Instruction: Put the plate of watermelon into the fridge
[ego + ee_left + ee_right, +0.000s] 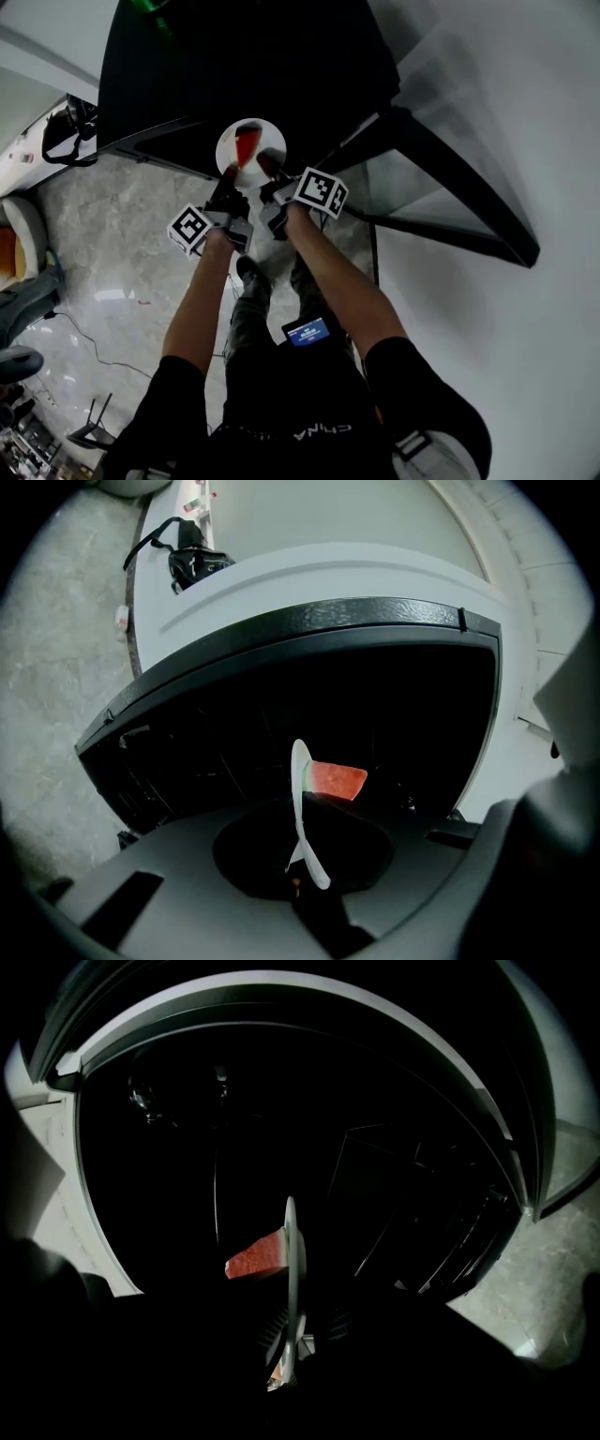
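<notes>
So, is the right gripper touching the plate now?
Touching. In the right gripper view the plate stands edge-on, its rim pinched between the closed jaws of the right gripper.

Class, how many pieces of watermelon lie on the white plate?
1. The red wedge sits near the middle of the plate; dim light might hide a smaller piece.

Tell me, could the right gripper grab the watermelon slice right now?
Probably not: the right gripper is shut on the plate, which the left gripper also holds. The watermelon itself lies uncovered, though.
</notes>
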Motion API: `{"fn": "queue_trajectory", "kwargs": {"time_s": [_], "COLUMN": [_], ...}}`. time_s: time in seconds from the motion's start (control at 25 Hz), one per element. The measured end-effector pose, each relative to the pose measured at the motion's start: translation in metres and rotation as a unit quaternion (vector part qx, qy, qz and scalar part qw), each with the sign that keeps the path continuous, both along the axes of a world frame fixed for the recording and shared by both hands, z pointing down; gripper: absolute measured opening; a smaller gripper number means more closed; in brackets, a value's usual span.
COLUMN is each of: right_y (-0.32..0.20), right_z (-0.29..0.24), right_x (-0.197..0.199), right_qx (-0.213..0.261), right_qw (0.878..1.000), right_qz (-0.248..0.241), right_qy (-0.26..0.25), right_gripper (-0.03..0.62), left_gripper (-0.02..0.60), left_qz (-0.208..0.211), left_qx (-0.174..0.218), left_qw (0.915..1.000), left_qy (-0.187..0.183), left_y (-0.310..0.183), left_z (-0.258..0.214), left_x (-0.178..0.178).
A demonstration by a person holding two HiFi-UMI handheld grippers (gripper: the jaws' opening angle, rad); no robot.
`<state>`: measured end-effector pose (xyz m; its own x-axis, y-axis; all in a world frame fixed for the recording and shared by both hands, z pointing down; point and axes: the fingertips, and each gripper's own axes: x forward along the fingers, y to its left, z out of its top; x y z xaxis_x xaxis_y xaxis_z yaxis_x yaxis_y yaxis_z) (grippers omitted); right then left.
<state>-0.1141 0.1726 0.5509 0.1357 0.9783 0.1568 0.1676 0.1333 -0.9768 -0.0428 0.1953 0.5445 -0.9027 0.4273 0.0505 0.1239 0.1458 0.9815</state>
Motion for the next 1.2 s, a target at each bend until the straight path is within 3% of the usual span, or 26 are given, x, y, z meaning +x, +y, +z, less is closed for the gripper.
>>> {"fn": "queue_trajectory", "kwargs": {"time_s": [0.24,0.48,0.72,0.84,1.2], "right_y": [0.017,0.035,0.091,0.094,0.085], "right_z": [0.046,0.087,0.093,0.095,0.101], "right_x": [-0.012,-0.033,-0.031,-0.03,-0.033], "right_qx": [0.025,0.045,0.062,0.062,0.078], "right_qw": [1.0,0.999,0.998,0.997,0.993], "right_qz": [0.0,0.004,-0.014,-0.027,-0.05], "right_qy": [-0.02,-0.022,-0.03,-0.035,-0.071], "right_gripper": [0.025,0.038,0.062,0.107,0.118], "left_gripper": [0.023,0.023,0.021,0.021,0.023], "left_qz": [-0.028,-0.038,-0.063,-0.067,-0.118], "left_qx": [0.033,0.035,0.045,0.043,0.041], "left_qw": [0.9989,0.9987,0.997,0.9967,0.9919], "left_qy": [-0.019,0.002,0.007,0.013,0.023], "left_y": [0.017,0.039,0.102,0.108,0.123], "left_z": [0.05,0.09,0.093,0.098,0.099], "left_x": [-0.011,-0.031,-0.032,-0.034,-0.032]}}
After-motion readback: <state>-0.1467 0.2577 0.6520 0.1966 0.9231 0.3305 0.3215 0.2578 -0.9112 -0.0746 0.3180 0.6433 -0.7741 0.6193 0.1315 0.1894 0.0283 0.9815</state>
